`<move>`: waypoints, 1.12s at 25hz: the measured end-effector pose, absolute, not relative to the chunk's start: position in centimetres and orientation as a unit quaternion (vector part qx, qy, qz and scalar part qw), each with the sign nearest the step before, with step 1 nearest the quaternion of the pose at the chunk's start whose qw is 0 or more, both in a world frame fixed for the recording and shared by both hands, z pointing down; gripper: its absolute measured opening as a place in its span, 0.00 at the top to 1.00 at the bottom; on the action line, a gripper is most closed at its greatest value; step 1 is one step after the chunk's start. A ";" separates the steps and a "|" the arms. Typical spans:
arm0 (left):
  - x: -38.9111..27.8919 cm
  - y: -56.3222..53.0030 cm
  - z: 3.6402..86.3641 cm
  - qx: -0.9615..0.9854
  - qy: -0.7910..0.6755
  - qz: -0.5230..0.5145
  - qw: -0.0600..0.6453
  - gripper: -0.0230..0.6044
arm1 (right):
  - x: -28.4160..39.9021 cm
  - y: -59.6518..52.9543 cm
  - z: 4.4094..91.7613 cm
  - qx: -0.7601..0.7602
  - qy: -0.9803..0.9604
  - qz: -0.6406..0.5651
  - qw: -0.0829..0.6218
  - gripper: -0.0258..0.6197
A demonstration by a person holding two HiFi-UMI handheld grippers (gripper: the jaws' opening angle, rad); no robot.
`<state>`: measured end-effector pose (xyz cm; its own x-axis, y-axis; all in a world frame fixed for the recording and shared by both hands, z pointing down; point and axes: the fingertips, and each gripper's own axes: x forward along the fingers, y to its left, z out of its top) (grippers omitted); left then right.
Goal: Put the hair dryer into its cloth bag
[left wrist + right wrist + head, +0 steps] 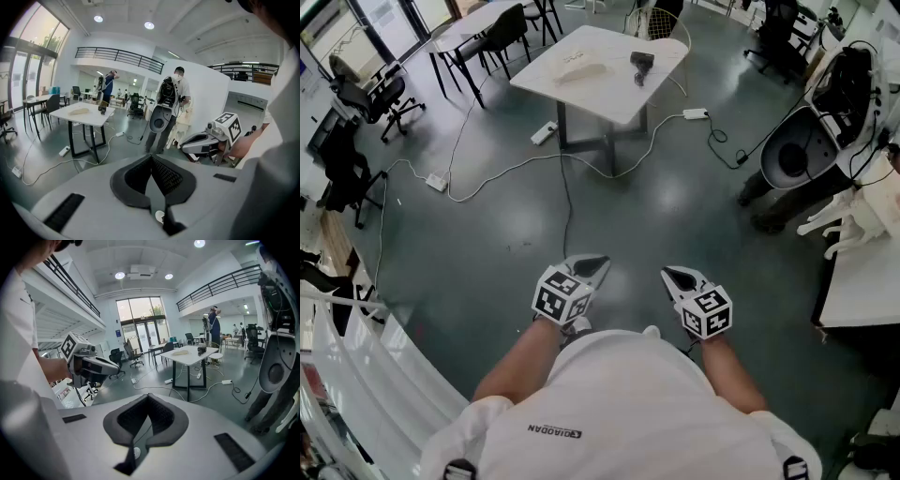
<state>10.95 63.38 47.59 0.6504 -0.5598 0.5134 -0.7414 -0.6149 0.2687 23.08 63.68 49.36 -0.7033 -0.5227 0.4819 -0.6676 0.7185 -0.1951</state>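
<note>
Nearest the head camera a white shirt (619, 412) is seen, with both forearms held out in front of it over the grey floor (487, 244). Well beyond, across that floor, a white table (609, 94) is seen, and both of the task's things are laid on it, apart from each other and far out of reach.

The left gripper (594, 263) and the right gripper (673, 275) are held side by side, tilted a little downward. In each gripper view the jaws are seen pressed together with nothing between them.

The bag (579, 68), pale and flattened, is laid toward the table's left side. It is judged to be light, soft and limp, so its mouth would have to be pinched by one edge and lifted or spread before anything could be slid in. Where that mouth lies cannot be told from here.

The dryer (640, 64), dark and smaller, is laid to the bag's right. It is judged to be stiff, smooth-shelled and heavier at the head, so the handle is taken as the safest place for a grip, close under the head to stop it swinging. No cord can be made out
</note>
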 end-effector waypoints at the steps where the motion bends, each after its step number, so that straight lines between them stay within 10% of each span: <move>1: 10.9 63.4 47.5 0.878 -0.370 0.193 0.235 0.92 | 22.9 63.7 49.2 0.329 -0.905 0.181 0.200 0.93; 28: -3.4 62.3 47.7 0.877 -0.375 0.187 0.235 0.92 | 9.8 64.1 48.6 0.340 -0.902 0.179 0.198 0.93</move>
